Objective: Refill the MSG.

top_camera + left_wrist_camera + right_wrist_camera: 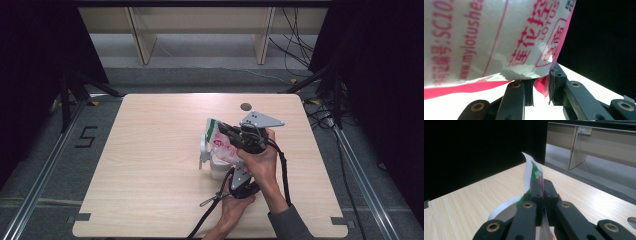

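Observation:
A white plastic bag (220,145) with pink print and a green top edge stands up in the middle of the table (150,165), over a white cup (218,170). My right gripper (223,128) comes from the right and is shut flat on the bag's top edge (534,170); its jaws (541,187) meet on the film. My left gripper (234,172) reaches up from below, near the cup. Its jaws (541,90) stand a little apart with the bag's pink bottom corner (542,85) pinched between them. The printed bag wall (494,37) hangs just above. The cup's white rim (499,210) lies under the right gripper.
A dark round hole (245,106) marks the tabletop behind the bag. Pale wooden shelving (200,25) and loose cables (295,45) lie on the floor beyond the far edge. Black curtains close off both sides. A metal rail (45,170) runs along the floor at the left.

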Tool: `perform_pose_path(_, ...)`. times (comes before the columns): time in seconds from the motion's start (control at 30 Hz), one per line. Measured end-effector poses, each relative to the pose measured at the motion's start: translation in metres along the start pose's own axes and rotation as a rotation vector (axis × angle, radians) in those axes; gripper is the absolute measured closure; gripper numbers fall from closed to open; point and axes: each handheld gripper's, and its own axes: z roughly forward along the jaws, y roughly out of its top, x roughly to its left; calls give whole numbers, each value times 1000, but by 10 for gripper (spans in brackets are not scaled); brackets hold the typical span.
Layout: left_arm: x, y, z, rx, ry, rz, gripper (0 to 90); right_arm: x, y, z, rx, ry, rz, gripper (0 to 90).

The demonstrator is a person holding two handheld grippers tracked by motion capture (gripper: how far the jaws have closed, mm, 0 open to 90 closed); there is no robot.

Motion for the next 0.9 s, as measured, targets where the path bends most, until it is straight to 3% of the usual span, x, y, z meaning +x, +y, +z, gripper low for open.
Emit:
perform_pose_path(0.1, 0, 0, 0, -2, 2, 9, 763, 1, 0, -2, 5, -4, 25, 896)
perform_pose_path(0.2, 0, -1, -1, 1, 0, 13, 761, -1, 1, -4, -11, -2, 9, 897)
perform_pose_path(0.23, -3, -1, 1, -34, 1, -25, 757, -2, 2, -6, -2, -9, 11, 897)
perform_pose_path(0.27, -3, -2, 1, -36, 3, -25, 755, -2, 2, -8, -5, -12, 16, 897)
perform_pose_path(0.43, -3, -3, 0, -17, 1, -5, 748, -6, 3, -13, -10, -12, 3, 898)
perform_pose_path(0.47, -4, -3, 0, -30, 7, -23, 745, -5, 3, -15, -7, -14, 14, 898)
perform_pose_path(0.6, -3, -4, -3, -6, 0, -2, 737, -6, 4, -20, -11, -11, 19, 898)
perform_pose_path(0.7, -2, -5, -4, -18, 12, -11, 730, -8, 4, -23, -38, -1, 2, 899)
perform_pose_path(0.73, -3, -5, -4, -18, 12, -10, 726, -7, 4, -24, -28, -5, 24, 899)
perform_pose_path(0.83, -2, -5, -5, -9, 4, -7, 718, -9, 5, -28, -41, -12, -7, 899)
perform_pose_path(0.9, -1, -5, -5, 7, -1, 2, 710, -9, 4, -30, -37, -4, 38, 899)
